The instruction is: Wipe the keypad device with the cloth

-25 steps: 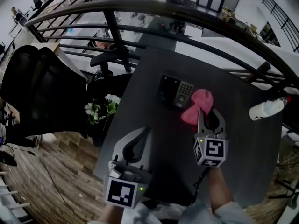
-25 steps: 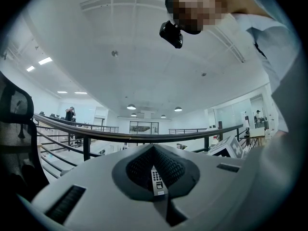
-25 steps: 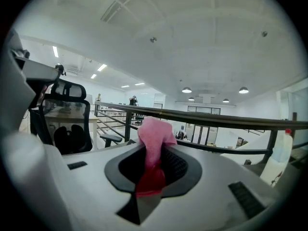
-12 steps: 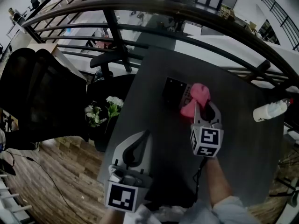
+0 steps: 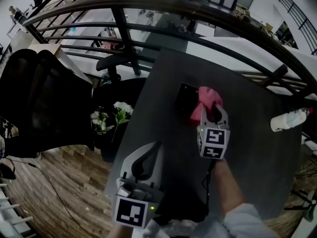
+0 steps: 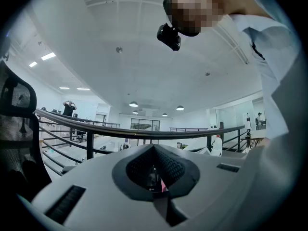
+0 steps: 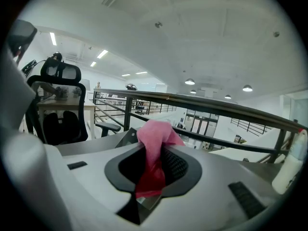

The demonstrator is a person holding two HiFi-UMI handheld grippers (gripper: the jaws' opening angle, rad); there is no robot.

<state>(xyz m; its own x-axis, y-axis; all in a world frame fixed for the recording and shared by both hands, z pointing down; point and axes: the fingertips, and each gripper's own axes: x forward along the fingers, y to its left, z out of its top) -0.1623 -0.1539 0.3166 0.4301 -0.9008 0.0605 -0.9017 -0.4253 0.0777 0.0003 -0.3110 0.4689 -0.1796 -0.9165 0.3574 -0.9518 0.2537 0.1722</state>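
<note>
Over the desk's (image 5: pixel 257 152) near left corner, our left gripper (image 5: pixel 156 147) stays clenched on nothing. Farther in, our right gripper (image 5: pixel 214 109) grasps the pink cloth (image 5: pixel 209 99). A second ago the cloth lay beside the keypad (image 5: pixel 186 94) toward the far edge; now it has slid left and covers the keys.

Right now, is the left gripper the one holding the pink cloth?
No, the pink cloth is pinched between the jaws of the right gripper, while the left gripper is shut with nothing in it.
</note>
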